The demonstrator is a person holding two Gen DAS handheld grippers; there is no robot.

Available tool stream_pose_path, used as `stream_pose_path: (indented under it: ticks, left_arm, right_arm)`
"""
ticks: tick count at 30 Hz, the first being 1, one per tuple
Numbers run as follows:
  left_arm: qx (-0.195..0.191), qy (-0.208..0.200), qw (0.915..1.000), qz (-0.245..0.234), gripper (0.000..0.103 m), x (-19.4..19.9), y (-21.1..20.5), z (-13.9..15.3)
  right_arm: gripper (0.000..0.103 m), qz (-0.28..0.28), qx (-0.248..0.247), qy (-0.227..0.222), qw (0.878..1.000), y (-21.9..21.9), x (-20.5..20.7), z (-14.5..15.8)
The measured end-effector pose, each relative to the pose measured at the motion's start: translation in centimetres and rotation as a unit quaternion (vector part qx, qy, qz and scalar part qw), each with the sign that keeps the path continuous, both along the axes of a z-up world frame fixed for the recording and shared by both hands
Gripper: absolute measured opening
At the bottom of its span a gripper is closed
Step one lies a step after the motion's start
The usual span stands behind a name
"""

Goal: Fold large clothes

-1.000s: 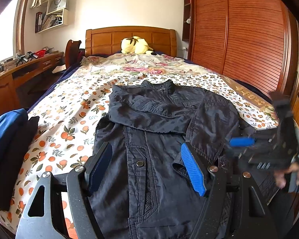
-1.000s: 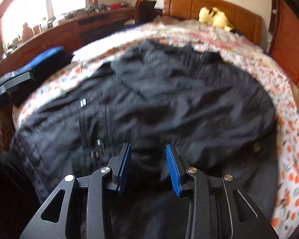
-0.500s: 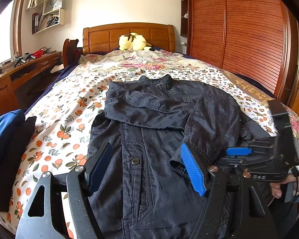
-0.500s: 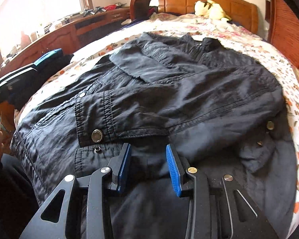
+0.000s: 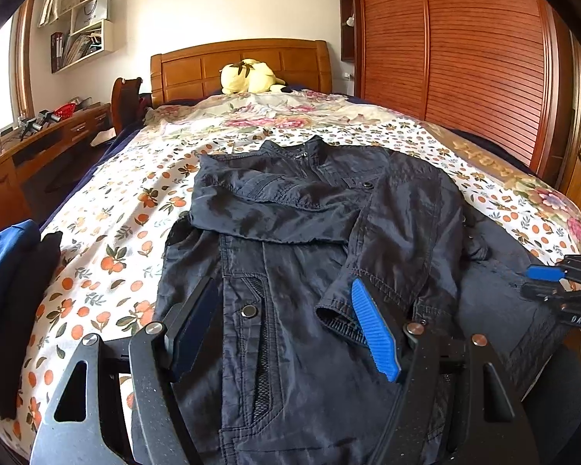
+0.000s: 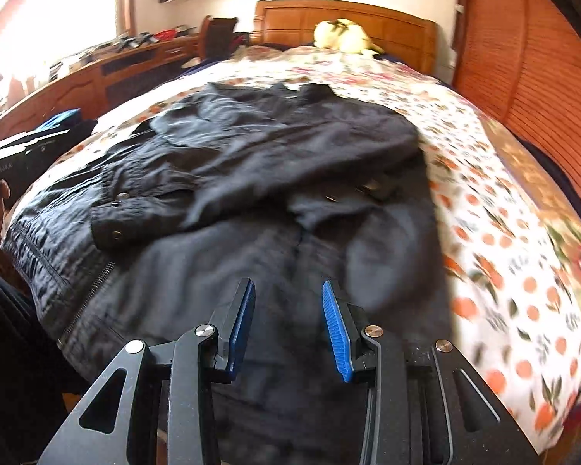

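Where the left wrist view looks up the bed [image 5: 108,240], a dark jacket [image 5: 290,255] lies face up at the foot end, collar toward the headboard [image 5: 240,64], both sleeves folded across its chest. The left tool [image 5: 286,329] hovers over the hem, jaws wide apart, gripping nothing. Flowered bedspread lies bare to the jacket's left. The right tool [image 5: 561,290] sits at the jacket's right edge, bearing small letters, seemingly "DAS".

In the blurred right wrist view, the right tool [image 6: 288,329] hangs half open and empty above the jacket [image 6: 259,178]; bare bedspread [image 6: 503,232] runs alongside.
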State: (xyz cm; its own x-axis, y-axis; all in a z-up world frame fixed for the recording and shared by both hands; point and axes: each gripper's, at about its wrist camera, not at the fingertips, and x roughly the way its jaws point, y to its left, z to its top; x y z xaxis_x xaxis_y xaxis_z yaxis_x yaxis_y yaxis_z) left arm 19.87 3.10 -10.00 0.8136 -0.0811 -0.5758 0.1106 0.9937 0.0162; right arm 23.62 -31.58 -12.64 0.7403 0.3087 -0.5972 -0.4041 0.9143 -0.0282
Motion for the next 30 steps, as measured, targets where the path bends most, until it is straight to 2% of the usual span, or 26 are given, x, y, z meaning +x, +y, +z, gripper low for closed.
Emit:
stream_pose_path:
  ticks: [1,4,7,9,13,18,26,30]
  left_arm:
    - [-0.001,0.001,1.0,-0.003,0.074,0.1,-0.1,-0.1]
    - [-0.009,0.0,0.9999,-0.014,0.089,0.3,-0.6,-0.1]
    - [-0.008,-0.002,0.9998,-0.017,0.097,0.5,-1.2,-0.3]
    - [-0.002,0.001,0.9998,-0.02,0.098,0.6,-1.6,-0.5]
    - [0.007,0.007,0.9996,-0.026,0.098,0.7,-2.4,-0.8]
    - [0.017,0.01,0.9997,-0.01,0.098,-0.1,-1.9,-0.8]
    - [-0.021,0.034,0.9983,0.042,0.098,-2.9,3.2,-0.7]
    - [-0.039,0.053,0.9943,0.084,0.098,-4.3,6.8,-1.0]
  right_arm:
    - [0.038,-0.007,0.003,0.001,1.0,-0.6,0.0,0.1]
    - [0.038,-0.028,0.018,0.005,0.999,-2.6,-0.1,0.0]
    - [0.038,-0.043,0.028,0.006,0.999,-3.8,-0.2,0.0]
    - [0.038,-0.05,0.031,0.007,0.998,-4.5,-0.3,-0.1]
    - [0.046,-0.058,0.032,0.014,0.998,-5.6,-0.5,-0.3]
    - [0.047,-0.064,0.031,0.019,0.997,-6.2,-0.9,-0.2]
    - [0.05,-0.058,0.031,0.029,0.997,-7.0,-1.0,-0.4]
    - [0.051,-0.058,0.034,0.031,0.997,-7.1,-1.2,-0.5]
